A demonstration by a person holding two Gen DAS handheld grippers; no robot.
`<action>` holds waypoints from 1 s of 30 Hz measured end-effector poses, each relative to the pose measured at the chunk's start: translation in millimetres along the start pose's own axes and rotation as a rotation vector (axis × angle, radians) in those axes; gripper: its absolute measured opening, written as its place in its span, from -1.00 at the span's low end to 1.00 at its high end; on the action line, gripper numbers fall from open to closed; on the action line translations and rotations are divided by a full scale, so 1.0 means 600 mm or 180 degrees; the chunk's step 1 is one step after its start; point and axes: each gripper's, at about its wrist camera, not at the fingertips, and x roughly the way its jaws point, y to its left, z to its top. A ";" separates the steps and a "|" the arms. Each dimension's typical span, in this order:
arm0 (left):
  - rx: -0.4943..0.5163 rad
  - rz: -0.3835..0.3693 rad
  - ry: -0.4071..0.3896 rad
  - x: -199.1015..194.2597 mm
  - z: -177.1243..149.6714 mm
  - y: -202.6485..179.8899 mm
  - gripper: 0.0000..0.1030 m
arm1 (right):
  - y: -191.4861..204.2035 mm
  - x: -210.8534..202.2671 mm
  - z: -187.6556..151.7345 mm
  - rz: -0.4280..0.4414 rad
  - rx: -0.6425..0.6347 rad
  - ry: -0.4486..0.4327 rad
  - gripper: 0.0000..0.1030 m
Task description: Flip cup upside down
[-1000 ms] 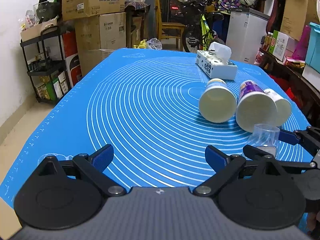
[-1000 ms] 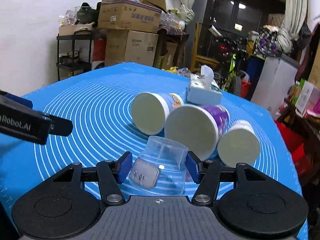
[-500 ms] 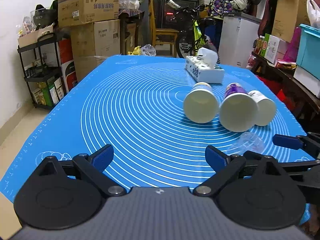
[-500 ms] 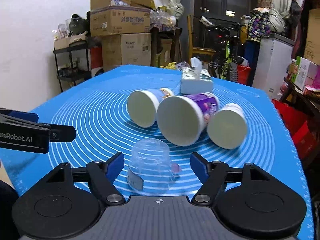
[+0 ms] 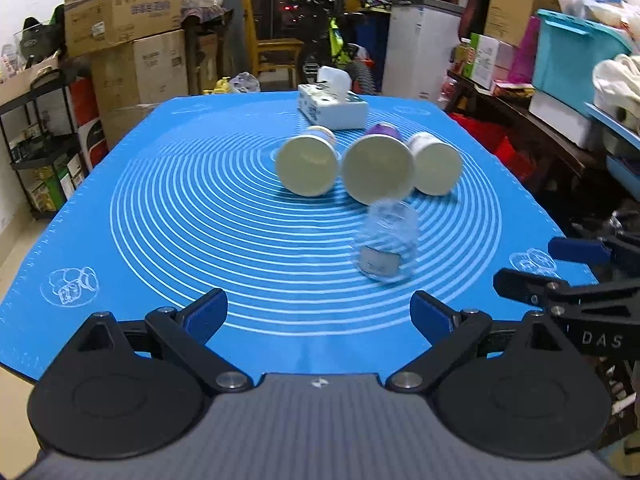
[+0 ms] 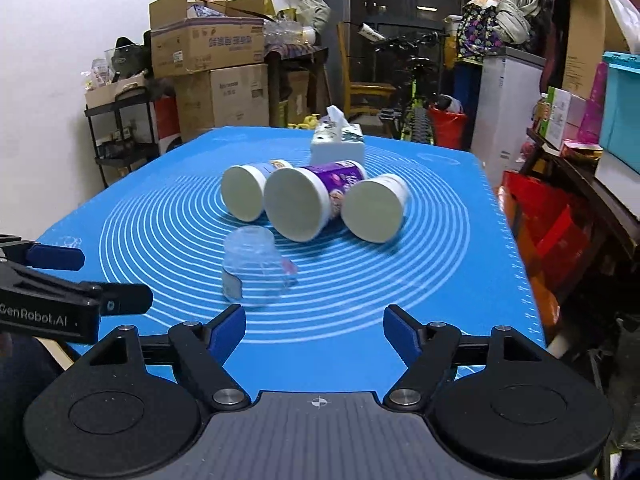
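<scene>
A small clear plastic cup (image 6: 256, 266) with a white label stands upside down on the blue mat (image 6: 460, 240), free of both grippers. It also shows in the left wrist view (image 5: 386, 246), slightly blurred. My right gripper (image 6: 315, 330) is open and empty, drawn back a short way from the cup. My left gripper (image 5: 319, 316) is open and empty over the mat's near edge. The right gripper's fingers (image 5: 576, 251) show at the far right of the left wrist view.
Three paper cups lie on their sides beyond the clear cup: a white one (image 6: 246, 196), a purple one (image 6: 304, 204) and another white one (image 6: 374, 210). A tissue box (image 6: 338, 144) stands behind them. Boxes, shelves and a bicycle surround the table.
My right gripper let go of the clear cup and pulled back; the cup now stands upside down on the mat. My left gripper also drew back.
</scene>
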 end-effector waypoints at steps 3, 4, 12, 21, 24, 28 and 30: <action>0.0049 -0.0020 0.0020 -0.002 -0.007 -0.010 0.88 | -0.001 -0.008 -0.005 0.0000 -0.0011 0.0014 0.55; 0.0061 -0.0025 0.0024 -0.002 -0.008 -0.013 0.88 | -0.001 -0.009 -0.007 0.0010 -0.0019 0.0017 0.55; 0.0096 -0.0047 0.0055 -0.004 -0.012 -0.019 0.88 | 0.001 -0.018 -0.010 0.0014 -0.0028 -0.0016 0.54; 0.0106 -0.0061 0.0086 -0.004 -0.014 -0.025 0.88 | -0.001 -0.024 -0.011 0.0030 -0.0041 -0.0047 0.54; 0.0117 -0.0067 0.0102 -0.003 -0.015 -0.026 0.88 | -0.001 -0.025 -0.011 0.0041 -0.0036 -0.0047 0.54; 0.0122 -0.0079 0.0145 0.000 -0.015 -0.027 0.88 | -0.001 -0.025 -0.011 0.0050 -0.0032 -0.0039 0.54; 0.0129 -0.0083 0.0149 0.000 -0.015 -0.029 0.88 | 0.000 -0.024 -0.009 0.0061 -0.0037 -0.0022 0.54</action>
